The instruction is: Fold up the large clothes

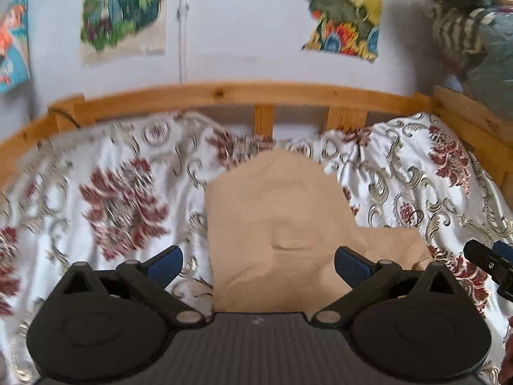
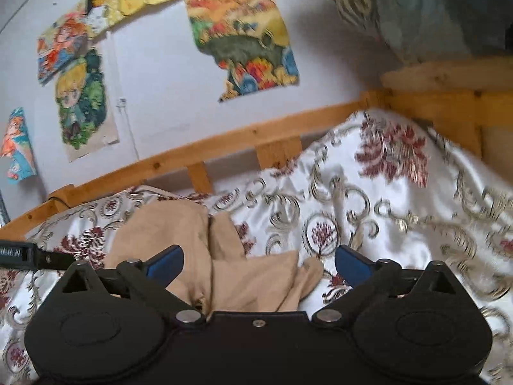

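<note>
The tan garment [image 1: 282, 224] lies partly folded on the patterned bedspread [image 1: 112, 173], flat enough to judge the next crease. Above it the left claw [image 1: 258, 261] and right claw [image 2: 259, 261] both gape wide, empty, holding nothing.

Beige garment [image 1: 282, 211] near edge hidden behind tongs.

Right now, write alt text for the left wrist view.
The left gripper hangs open above a folded tan garment lying on a white bedspread with red floral patterns. A wooden bed rail and a wall with cartoon posters are behind; the right gripper enters at the right edge.
</note>
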Motion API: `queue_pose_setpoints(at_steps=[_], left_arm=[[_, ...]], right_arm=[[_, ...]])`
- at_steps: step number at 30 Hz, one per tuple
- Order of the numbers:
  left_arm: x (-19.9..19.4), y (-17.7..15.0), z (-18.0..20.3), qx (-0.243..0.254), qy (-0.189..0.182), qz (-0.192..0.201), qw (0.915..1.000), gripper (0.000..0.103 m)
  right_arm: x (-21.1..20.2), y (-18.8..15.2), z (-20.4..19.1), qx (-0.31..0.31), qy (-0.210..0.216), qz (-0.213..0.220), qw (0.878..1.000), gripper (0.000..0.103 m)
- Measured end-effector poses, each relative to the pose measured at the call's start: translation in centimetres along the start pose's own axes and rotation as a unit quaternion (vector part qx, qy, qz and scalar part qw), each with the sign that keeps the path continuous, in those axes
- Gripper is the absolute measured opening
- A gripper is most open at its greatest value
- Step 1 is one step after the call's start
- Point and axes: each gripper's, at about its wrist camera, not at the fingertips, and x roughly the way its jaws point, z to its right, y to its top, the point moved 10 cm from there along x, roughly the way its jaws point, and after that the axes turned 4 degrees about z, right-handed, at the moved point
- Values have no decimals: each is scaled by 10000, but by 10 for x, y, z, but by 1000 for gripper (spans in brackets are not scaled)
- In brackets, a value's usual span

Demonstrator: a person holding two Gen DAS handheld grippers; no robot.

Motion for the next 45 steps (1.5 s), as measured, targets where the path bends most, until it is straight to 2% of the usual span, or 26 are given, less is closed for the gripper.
queue_pose_setpoints(at_steps=[5,10,16,21,27,36,45], left_arm=[[-48,8,0,-64,-37,304,9995,102],[-97,-1,-5,-195,-89,520,9984,102],[-139,-40,-15,-203,118,714,9972,102],[-143,-81,-16,-36,81,376,9993,102],[-139,-108,-28,-140,209,192,9995,102],[-138,-109,-33,-186,262,203,9993,102],[-138,-108,-29,-157,234,218,9994,102]], right_arm=[[-47,22,-18,-289,99,281,9991,102],[-106,22,-33,-420,60,558,9975,102],[-167,15,-49,-420,90,797,9959,102],[-199,-2,-54,-369,38,817,9960,102],[-195,-28,-63,-678,-3,502,9964,102],[-186,-42,-63,-701,-6,278,9972,102],[-185,-42,-61,-654,-55,269,9975,102]])
